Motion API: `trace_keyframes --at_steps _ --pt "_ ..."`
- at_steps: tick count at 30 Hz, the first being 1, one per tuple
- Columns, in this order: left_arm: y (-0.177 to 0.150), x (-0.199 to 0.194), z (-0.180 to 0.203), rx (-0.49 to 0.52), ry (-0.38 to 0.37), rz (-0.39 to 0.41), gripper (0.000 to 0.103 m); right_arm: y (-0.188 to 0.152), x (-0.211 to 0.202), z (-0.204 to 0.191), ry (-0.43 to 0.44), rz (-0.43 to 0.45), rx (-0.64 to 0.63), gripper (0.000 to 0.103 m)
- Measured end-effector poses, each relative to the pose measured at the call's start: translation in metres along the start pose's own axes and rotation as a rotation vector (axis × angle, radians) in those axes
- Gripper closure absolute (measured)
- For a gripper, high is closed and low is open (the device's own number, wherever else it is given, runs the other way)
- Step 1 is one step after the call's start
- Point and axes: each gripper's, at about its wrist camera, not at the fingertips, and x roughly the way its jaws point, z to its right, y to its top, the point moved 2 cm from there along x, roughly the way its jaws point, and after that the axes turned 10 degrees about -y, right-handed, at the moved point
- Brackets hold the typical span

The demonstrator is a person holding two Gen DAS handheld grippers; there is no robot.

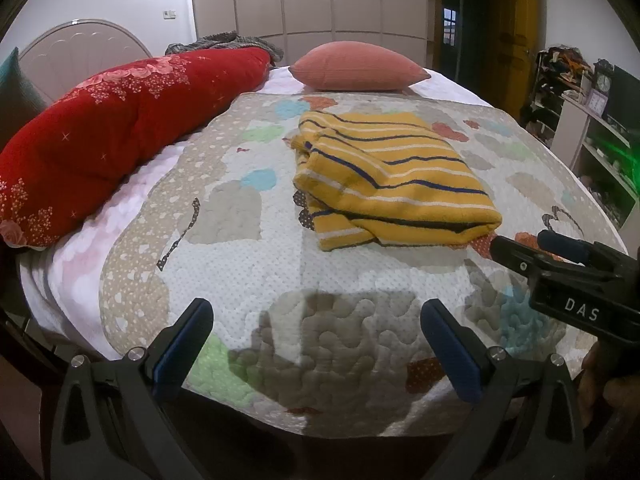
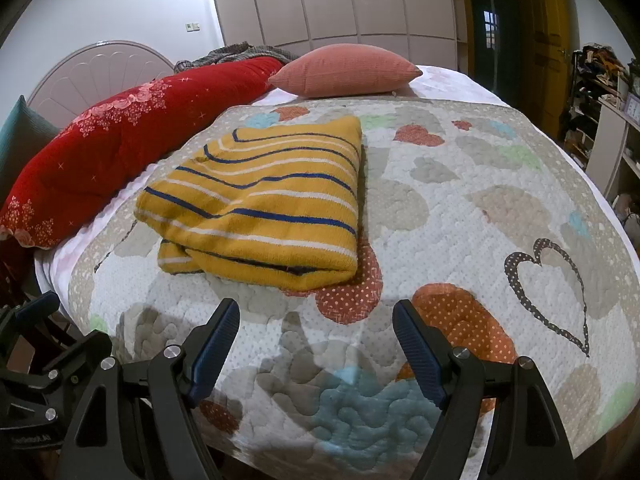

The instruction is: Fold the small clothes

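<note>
Step in hand: judged as checking or finishing the fold; the garment [image 2: 256, 200] already lay folded.
Method: approach low along the quilt [image 2: 460, 208], pinch all layers at a near corner, lift little, keep edges aligned.
Left claw [image 1: 316, 348]: spread wide, holding nothing, above the near quilt edge.
Right claw [image 2: 316, 348]: spread wide, holding nothing, short of the garment.
Garment place: mid-quilt on the bed, apart from both claws.
Garment look: mustard knit with white and blue stripes; thick bundle, a loose layer protruding at the near left.

home bedroom: bed [image 2: 480, 200], wardrobe [image 2: 340, 0]
</note>
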Motion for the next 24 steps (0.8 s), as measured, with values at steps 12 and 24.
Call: trace_keyframes --at_steps 12,24 --pt "-0.0021 0.003 -0.0007 -0.007 -0.008 -0.015 0.0 -0.0066 0.0039 0.0005 0.003 -0.009 0.003 0.019" --pt "-0.0042 0.0057 -0.001 -0.01 -0.015 -0.026 0.0 -0.0077 0.0074 0.0014 0.008 -0.027 0.009 0.019"
